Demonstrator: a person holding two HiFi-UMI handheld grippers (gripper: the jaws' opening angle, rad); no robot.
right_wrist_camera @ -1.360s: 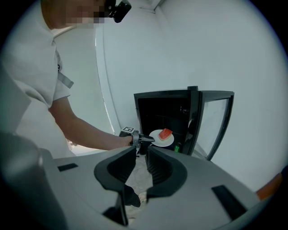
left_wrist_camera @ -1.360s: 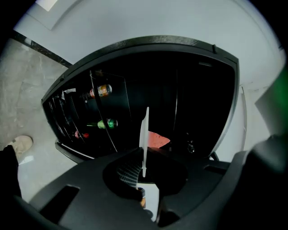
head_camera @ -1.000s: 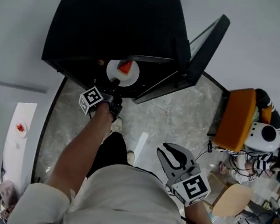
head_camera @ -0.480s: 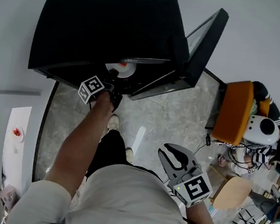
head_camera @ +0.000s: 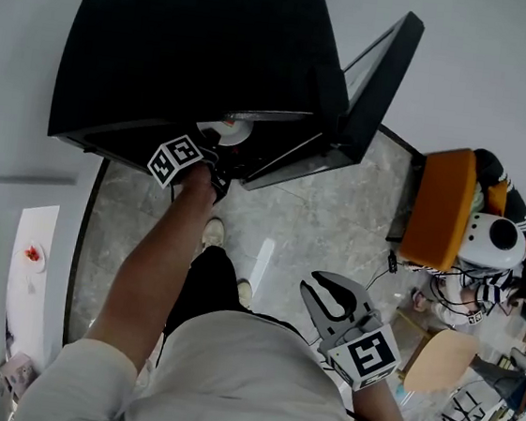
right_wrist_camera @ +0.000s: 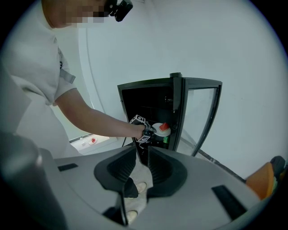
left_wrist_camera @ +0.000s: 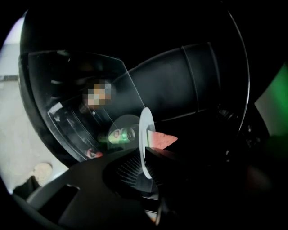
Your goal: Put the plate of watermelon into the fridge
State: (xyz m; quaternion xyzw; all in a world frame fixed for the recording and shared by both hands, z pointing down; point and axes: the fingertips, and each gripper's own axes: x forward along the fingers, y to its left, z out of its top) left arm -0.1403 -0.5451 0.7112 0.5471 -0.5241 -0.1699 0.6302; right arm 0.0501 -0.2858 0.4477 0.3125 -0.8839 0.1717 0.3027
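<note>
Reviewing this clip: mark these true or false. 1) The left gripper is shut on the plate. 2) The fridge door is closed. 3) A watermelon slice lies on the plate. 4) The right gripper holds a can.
1) The left gripper is shut on the plate. True: its jaws pinch the white rim.
2) The fridge door is closed. False: it stands open, and the plate is at the opening of the fridge.
3) A watermelon slice lies on the plate. True.
4) The right gripper holds a can. False: nothing is between its jaws, and it is held back from the fridge, near the person's body.
</note>
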